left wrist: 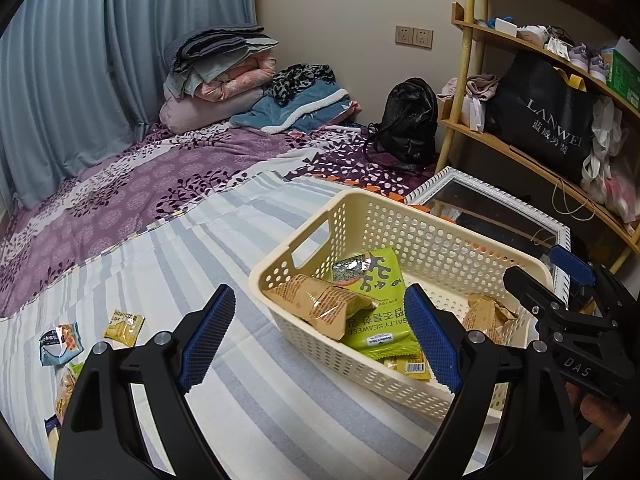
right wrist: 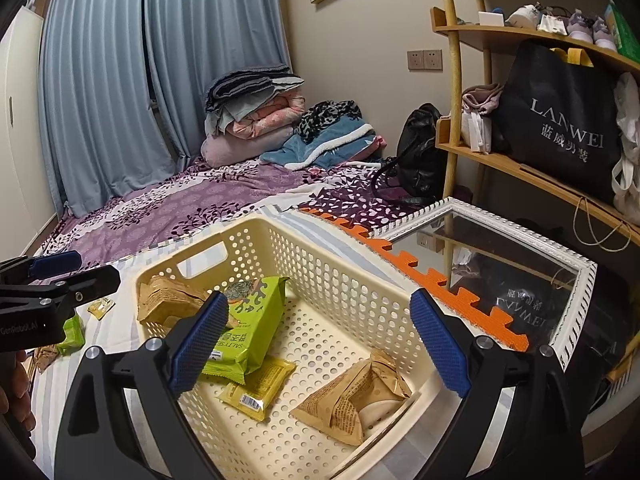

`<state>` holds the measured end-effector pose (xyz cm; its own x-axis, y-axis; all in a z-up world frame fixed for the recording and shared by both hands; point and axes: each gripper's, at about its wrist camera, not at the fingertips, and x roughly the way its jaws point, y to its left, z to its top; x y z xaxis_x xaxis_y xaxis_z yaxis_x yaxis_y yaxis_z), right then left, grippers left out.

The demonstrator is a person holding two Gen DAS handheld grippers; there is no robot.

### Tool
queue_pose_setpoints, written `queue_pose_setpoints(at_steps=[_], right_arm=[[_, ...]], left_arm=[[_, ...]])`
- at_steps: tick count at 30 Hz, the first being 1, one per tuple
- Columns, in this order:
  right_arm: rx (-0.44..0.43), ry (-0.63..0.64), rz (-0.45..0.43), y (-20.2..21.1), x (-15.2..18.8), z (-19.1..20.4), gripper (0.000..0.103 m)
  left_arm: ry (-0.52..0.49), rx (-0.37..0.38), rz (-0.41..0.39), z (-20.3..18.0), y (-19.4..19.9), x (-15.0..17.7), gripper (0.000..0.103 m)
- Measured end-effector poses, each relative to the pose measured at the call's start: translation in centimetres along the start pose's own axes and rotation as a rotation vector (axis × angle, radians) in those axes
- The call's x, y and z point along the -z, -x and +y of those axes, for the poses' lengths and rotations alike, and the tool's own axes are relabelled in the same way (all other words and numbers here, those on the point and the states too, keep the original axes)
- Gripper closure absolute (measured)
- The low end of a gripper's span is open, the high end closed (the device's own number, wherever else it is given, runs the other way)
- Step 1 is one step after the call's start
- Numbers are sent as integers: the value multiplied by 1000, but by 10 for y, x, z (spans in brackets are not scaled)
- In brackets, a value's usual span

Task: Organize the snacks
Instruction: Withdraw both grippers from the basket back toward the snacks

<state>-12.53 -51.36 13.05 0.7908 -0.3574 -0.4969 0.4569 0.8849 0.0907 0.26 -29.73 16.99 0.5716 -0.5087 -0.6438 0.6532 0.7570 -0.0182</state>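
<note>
Item: cream perforated basket (right wrist: 352,280) on striped bedsheet (left wrist: 248,392), holding green seaweed pack (right wrist: 248,320), yellow packet (right wrist: 256,384) and brown wrapped snacks (right wrist: 352,396). Left gripper (left wrist: 316,336) and right gripper (right wrist: 316,340): both jaws wide apart, nothing between them, poised at the basket. Step judged: between deposits. Outstanding: loose packets (left wrist: 124,328) on the sheet left of the basket; next move calls for reaching left and gripping one

Blue curtains (right wrist: 120,100) hang along the far edge of a bed (left wrist: 140,200) with a purple patterned cover. A wooden shelf (right wrist: 520,164) stands against the beige wall (left wrist: 352,8), and beside it lies what looks like a white-framed mirror (right wrist: 580,280).
</note>
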Motion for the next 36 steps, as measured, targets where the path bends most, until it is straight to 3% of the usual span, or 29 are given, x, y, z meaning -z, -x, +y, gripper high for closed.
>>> queue_pose_setpoints(at_steps=[5,17,36], right_arm=[[-4,11,-8,5,-2,8,5],[2,46,-4,13,-7,32,5],[-60,167,18,17,-2,98,5]], left_arm=[[21,-11,-2,11,7,5,15],[80,-27,-8,39,24,22,15],[217,-71,-12,104,53,61,15]])
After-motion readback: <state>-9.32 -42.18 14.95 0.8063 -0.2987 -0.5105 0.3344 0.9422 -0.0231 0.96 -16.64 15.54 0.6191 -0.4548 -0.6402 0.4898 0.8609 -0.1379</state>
